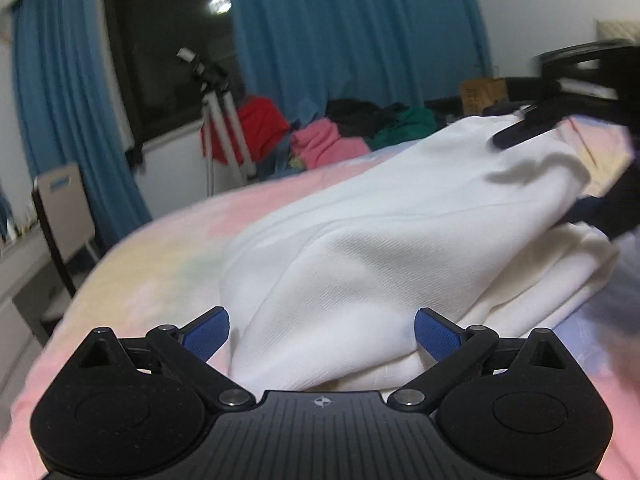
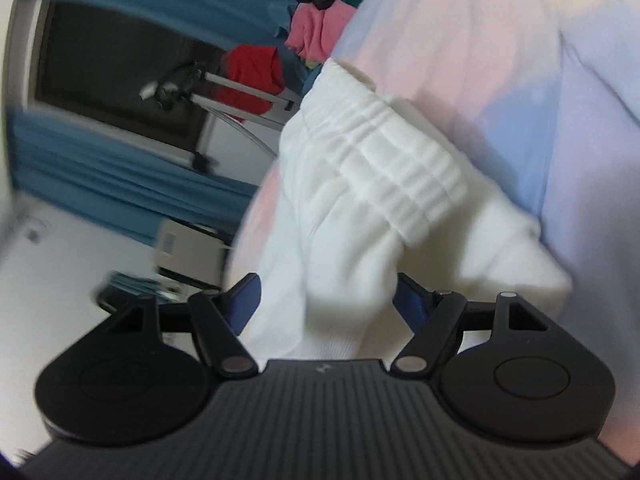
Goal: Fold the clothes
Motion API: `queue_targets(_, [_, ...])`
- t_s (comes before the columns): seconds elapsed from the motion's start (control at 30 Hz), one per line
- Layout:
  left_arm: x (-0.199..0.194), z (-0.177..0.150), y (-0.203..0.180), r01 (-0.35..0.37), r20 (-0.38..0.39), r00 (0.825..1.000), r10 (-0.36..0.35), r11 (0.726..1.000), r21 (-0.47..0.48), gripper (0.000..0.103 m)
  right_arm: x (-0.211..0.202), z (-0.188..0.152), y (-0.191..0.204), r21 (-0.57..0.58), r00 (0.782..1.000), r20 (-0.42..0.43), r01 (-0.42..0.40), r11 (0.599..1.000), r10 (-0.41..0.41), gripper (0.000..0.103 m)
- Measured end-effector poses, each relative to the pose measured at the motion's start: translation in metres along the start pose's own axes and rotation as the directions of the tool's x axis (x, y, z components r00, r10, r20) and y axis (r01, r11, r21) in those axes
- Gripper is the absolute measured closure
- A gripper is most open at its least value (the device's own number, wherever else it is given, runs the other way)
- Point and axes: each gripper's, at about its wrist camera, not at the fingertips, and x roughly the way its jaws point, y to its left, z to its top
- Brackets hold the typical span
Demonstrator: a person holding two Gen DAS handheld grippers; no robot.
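A white garment (image 1: 400,240) lies folded on the pastel bedspread (image 1: 168,264). Its ribbed elastic waistband (image 2: 400,168) shows in the right wrist view. My left gripper (image 1: 322,334) is open, its blue pads (image 1: 208,336) wide apart on either side of a fold of the white cloth. My right gripper (image 2: 328,300) is also open, with white cloth (image 2: 340,280) between its spread pads; that view is tilted and blurred. In the left wrist view the right gripper (image 1: 560,120) shows at the far right above the garment's far end.
A heap of clothes lies at the far edge of the bed: pink (image 1: 324,144), red (image 1: 248,124), green (image 1: 404,124) and black. A tripod (image 1: 220,112) stands by the dark window with blue curtains (image 1: 352,32). A chair (image 1: 64,208) stands on the left.
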Motion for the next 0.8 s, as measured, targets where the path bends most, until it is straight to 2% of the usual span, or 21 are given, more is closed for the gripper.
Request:
queue_targets(0.03, [-0.002, -0.001, -0.004, 0.009, 0.017, 1.000, -0.009, 1.000, 0.023, 0.003, 0.006, 0.002, 0.004, -0.036, 0.999, 0.013, 0.034, 0.999, -0.034, 0.038])
queue_targets(0.1, [-0.001, -0.002, -0.011, 0.023, 0.042, 0.999, -0.025, 0.998, 0.057, 0.003, 0.015, 0.004, 0.006, -0.077, 0.997, 0.041, 0.074, 0.994, -0.071, 0.041])
queue_targets(0.17, [0.006, -0.003, -0.016, 0.012, 0.044, 0.999, -0.016, 0.997, 0.080, 0.003, 0.014, 0.004, 0.006, -0.095, 0.993, 0.093, 0.080, 0.992, -0.071, 0.055])
queue_targets(0.27, [0.019, -0.003, -0.018, -0.016, 0.037, 0.999, 0.013, 0.997, 0.081, 0.002, 0.003, -0.002, 0.026, -0.228, 0.983, 0.174, 0.099, 0.969, -0.060, 0.070])
queue_targets(0.33, [0.023, -0.001, -0.013, -0.036, 0.029, 0.999, 0.036, 0.999, 0.028, 0.002, -0.008, -0.007, 0.042, -0.329, 0.973, 0.230, 0.112, 0.938, -0.035, 0.070])
queue_targets(0.43, [0.017, 0.000, 0.005, -0.059, 0.017, 0.998, 0.061, 0.994, -0.092, 0.001, -0.024, -0.012, 0.047, -0.386, 0.954, 0.299, 0.119, 0.915, 0.002, 0.071])
queue_targets(0.5, [0.015, -0.001, 0.020, -0.047, -0.018, 0.999, 0.045, 0.983, -0.179, 0.000, -0.029, -0.011, 0.039, -0.391, 0.944, 0.328, 0.165, 0.906, -0.031, 0.071])
queue_targets(0.57, [0.014, -0.001, 0.033, -0.039, -0.052, 0.998, 0.026, 0.965, -0.258, 0.000, -0.023, -0.007, 0.021, -0.308, 0.953, 0.288, 0.182, 0.934, -0.091, 0.070])
queue_targets(0.7, [0.016, -0.006, 0.048, -0.035, -0.103, 0.995, 0.001, 0.942, -0.333, 0.000, -0.012, 0.000, -0.013, -0.152, 0.961, 0.198, 0.226, 0.962, -0.194, 0.063])
queue_targets(0.8, [0.012, -0.008, 0.057, -0.035, -0.110, 0.994, -0.006, 0.930, -0.366, 0.000, -0.013, -0.002, -0.010, -0.171, 0.960, 0.196, 0.235, 0.957, -0.201, 0.058])
